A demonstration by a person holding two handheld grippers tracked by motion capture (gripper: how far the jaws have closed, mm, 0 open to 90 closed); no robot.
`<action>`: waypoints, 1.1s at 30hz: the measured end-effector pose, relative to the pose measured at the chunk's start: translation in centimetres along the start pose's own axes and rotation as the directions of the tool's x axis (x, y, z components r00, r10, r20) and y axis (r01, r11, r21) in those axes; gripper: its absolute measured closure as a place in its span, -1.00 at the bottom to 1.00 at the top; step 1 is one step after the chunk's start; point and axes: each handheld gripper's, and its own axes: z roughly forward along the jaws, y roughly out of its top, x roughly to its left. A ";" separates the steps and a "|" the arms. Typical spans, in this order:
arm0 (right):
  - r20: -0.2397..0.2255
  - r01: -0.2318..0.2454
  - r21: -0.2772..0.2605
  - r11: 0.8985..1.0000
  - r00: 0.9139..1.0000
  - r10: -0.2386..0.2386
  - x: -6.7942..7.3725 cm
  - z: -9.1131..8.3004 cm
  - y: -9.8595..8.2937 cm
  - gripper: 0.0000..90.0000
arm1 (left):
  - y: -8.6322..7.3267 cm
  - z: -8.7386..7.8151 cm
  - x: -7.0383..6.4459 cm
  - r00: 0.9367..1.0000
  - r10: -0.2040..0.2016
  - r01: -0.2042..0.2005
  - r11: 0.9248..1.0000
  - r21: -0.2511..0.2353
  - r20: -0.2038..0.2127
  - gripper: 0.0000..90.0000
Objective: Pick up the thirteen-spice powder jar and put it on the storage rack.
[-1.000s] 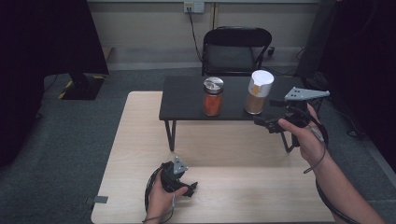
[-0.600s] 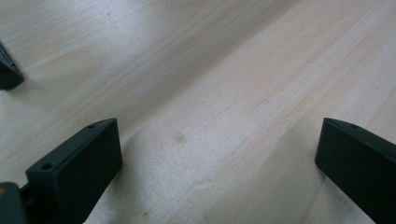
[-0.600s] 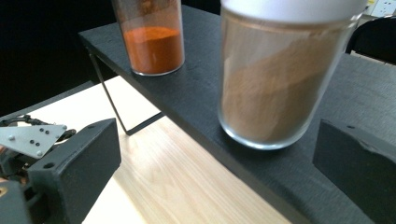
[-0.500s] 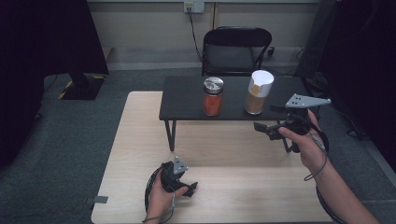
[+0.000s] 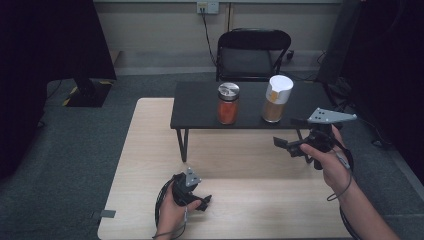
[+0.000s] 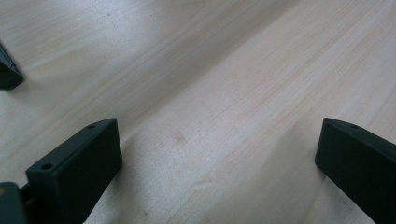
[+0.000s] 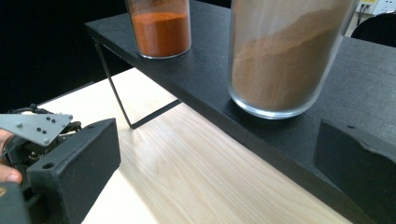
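Note:
Two jars stand on a low black shelf (image 5: 200, 110). One holds orange-red powder (image 5: 228, 103) under a silver lid; the other holds brown powder (image 5: 276, 98) under a white lid. My right gripper (image 5: 292, 134) hovers open in front of the shelf's right end, jaws pointing left, nothing between them. In the right gripper view the brown jar (image 7: 285, 56) and the orange jar (image 7: 161, 28) stand just ahead of the open right gripper (image 7: 217, 154). My left gripper (image 5: 202, 200) rests low on the wooden table (image 5: 150, 150), open; its own view shows the left gripper (image 6: 219, 163) over bare wood.
The shelf (image 7: 210, 70) stands on thin wire legs (image 7: 116, 98) above the table. A black folding chair (image 5: 252, 55) is behind the table and a dark stand base (image 5: 87, 92) sits on the floor at the left. Cables trail from both grippers.
My right gripper has drifted slightly down and toward the near side, away from the shelf edge. The left gripper and both jars have stayed put.

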 end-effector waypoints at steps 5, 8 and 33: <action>-0.005 -0.004 0.001 1.000 1.000 0.004 0.1 0.1 -0.6 -1.00 | 0.0 0.0 0.0 1.000 0.000 0.000 1.000 0.000 0.000 -1.00; -0.009 -0.008 0.001 1.000 1.000 0.008 0.1 0.2 -1.0 -1.00 | 0.0 0.0 0.0 1.000 0.000 0.000 1.000 0.000 0.000 -1.00; -0.043 -0.044 -0.011 0.999 0.998 0.044 0.0 0.5 -4.8 -1.00 | 0.0 0.0 0.0 1.000 0.000 0.000 1.000 0.000 0.000 -1.00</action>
